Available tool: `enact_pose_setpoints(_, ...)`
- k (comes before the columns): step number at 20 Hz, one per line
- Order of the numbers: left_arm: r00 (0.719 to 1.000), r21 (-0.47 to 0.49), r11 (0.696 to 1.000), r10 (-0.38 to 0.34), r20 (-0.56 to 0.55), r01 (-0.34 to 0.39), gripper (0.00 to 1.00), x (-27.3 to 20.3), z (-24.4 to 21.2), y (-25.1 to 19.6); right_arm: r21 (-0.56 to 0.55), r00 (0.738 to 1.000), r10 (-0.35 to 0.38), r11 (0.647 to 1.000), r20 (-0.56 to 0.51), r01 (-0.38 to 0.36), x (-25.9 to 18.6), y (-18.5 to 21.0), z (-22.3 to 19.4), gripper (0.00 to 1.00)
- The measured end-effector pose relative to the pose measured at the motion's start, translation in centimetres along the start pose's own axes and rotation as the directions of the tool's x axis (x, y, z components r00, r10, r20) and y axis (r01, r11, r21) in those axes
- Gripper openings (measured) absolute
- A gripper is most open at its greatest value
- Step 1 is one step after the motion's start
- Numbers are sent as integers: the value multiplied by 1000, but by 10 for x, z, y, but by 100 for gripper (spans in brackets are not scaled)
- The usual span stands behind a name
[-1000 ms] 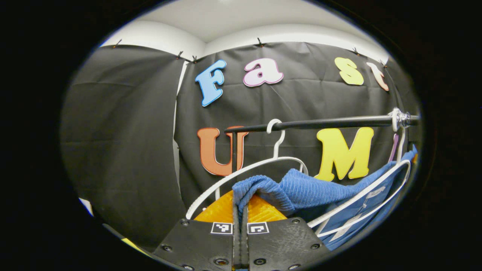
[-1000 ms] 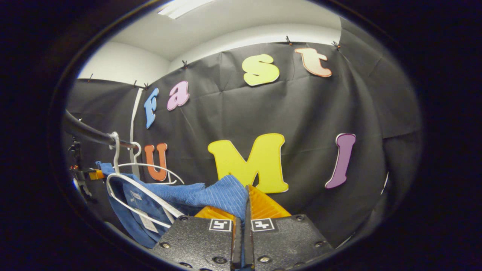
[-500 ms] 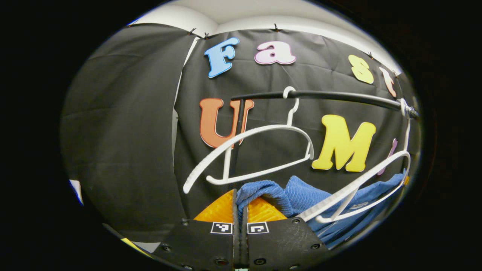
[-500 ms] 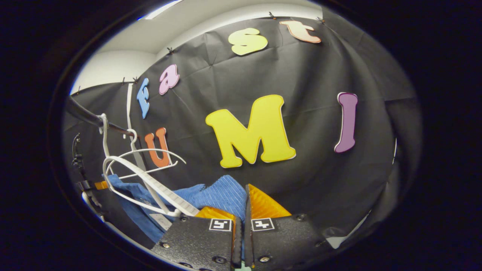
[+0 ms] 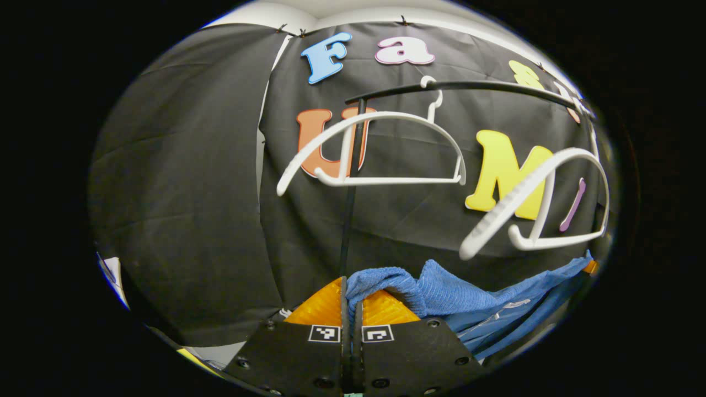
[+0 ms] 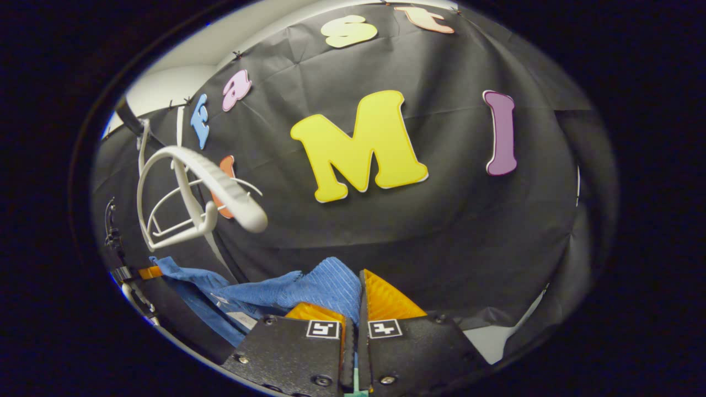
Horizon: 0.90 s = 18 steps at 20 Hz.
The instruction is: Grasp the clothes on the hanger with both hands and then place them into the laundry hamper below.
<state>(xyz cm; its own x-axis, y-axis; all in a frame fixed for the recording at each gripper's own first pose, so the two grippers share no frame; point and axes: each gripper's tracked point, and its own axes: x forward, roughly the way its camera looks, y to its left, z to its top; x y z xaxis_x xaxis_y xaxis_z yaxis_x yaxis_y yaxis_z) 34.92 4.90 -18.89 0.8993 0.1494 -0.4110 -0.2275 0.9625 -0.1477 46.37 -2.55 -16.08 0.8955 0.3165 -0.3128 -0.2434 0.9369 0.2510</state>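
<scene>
Both grippers, left gripper (image 5: 351, 300) and right gripper (image 6: 358, 295), were clamped on the blue ribbed knit garment (image 5: 463, 295), which hung below two bare white plastic hangers (image 5: 380, 149) on the black rail (image 5: 469, 86). Its lower part was cut off.

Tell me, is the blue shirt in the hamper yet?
Not yet. Done: the blue knitted garment hangs below the white plastic hanger, free of it. In hand: the left gripper and right gripper each have jaws closed on the cloth. Left: lowering it into the hamper.
</scene>
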Motion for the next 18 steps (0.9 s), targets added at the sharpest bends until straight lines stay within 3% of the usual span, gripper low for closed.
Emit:
enact_pose_setpoints(8, 997, 14, 1000, -6, -76, 8, 1, -26, -62, -2, -37, 997, -19, 999, -73, 16, -22, 11, -56, 6)
enact_pose_setpoints(13, 993, 69, 993, -93, -76, 98, 4, -52, -64, -44, -79, 995, 53, 995, -81, -60, -42, 68, -69, 6)
enact_pose_setpoints(18, 978, 97, 975, -195, -72, 202, 0, -73, -64, -82, -152, 987, 131, 978, -94, -145, -57, 126, -84, 6)
